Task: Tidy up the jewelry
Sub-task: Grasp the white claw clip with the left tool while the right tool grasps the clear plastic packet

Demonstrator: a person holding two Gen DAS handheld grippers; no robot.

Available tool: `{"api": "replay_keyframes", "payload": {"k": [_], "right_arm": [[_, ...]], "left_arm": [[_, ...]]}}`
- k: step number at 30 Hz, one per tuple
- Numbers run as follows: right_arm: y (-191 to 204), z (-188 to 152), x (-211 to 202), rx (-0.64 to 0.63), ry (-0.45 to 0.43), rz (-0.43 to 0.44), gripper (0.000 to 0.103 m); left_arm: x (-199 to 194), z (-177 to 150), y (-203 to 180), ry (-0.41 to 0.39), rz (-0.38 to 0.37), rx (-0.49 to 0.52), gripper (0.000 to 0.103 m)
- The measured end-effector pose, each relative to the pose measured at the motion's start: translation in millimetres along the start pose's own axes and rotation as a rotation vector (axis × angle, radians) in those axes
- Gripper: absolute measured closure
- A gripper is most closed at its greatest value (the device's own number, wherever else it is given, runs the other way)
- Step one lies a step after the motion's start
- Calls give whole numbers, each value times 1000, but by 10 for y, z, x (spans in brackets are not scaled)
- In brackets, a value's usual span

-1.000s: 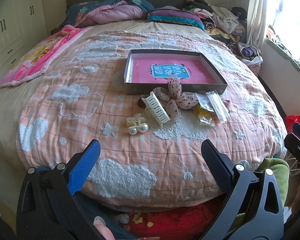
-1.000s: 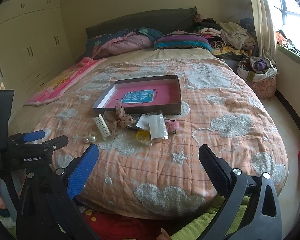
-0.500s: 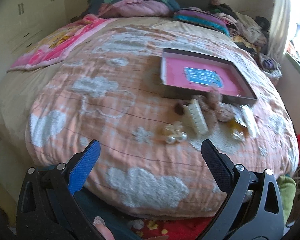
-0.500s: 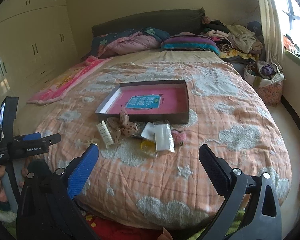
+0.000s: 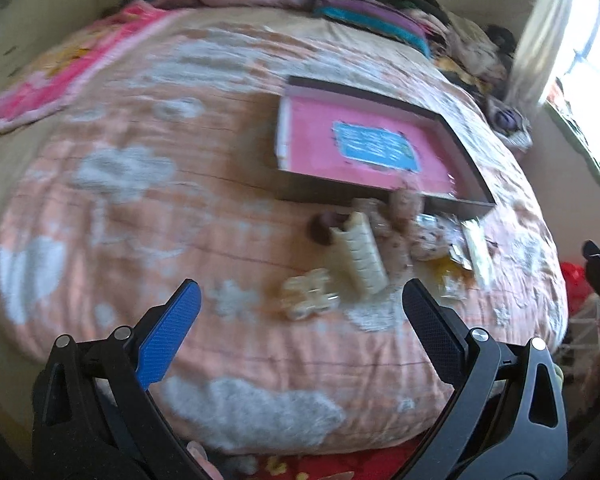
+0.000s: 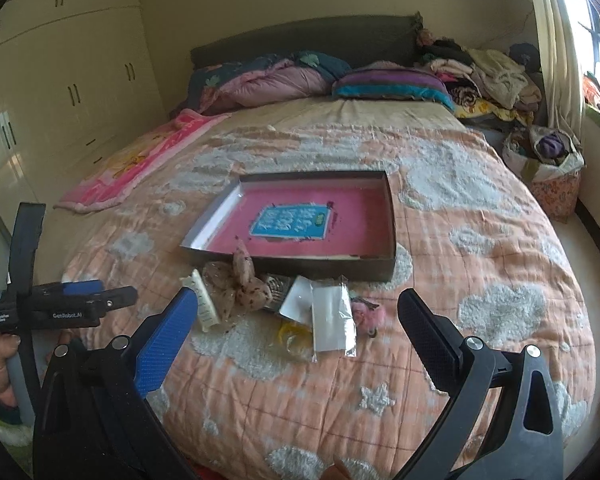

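The jewelry lies in a small heap on the bed (image 6: 480, 240), just in front of the near wall of a shallow open box (image 6: 390, 216) with a pink bottom. Nothing is inside the box yet, as far as I can see.

The left gripper (image 5: 300, 320) has its fingers wide apart and holds nothing. Between them and a little ahead lies a pale pearl hair clip (image 5: 310, 296) (the picture is blurred here, so its details are not sure). Just behind it is a long white claw clip (image 5: 360, 258). Its long axis runs away from the fingers, toward the box, and leans slightly to the left at the far end. A dotted fabric bow (image 5: 406, 208) rests against the box wall behind it.

The right gripper (image 6: 298, 336) is also open and empty. It points at the other side of the heap, where a clear plastic packet (image 6: 332, 316), a yellow piece (image 6: 292, 334) and a small pink ornament (image 6: 366, 316) lie together.

I judge that the left gripper is the nearer one to the pearl clip and the claw clip. To take the claw clip, its fingers should close across the narrow width, so little turning of the wrist seems needed.
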State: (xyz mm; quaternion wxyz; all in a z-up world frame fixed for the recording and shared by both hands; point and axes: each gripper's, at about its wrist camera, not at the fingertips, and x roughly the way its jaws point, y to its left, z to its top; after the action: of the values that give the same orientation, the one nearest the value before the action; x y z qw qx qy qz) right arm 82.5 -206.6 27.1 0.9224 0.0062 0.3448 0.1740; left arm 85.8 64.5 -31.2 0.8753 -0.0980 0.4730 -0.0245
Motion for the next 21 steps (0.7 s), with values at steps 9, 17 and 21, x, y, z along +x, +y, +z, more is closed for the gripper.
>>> {"api": "replay_keyframes", "payload": {"k": [9,17,21], "right_arm": [[-192,-256,420,40,106,-6,25],[-265,-326,771,47,170,17,42],[-294,-375,987,52,214,19,51]], "left_arm": [[389,112,-312,66,-82,66,26],[594,128,-297,102,-110,45,39],[657,138,-288,96,-107,36,46]]}}
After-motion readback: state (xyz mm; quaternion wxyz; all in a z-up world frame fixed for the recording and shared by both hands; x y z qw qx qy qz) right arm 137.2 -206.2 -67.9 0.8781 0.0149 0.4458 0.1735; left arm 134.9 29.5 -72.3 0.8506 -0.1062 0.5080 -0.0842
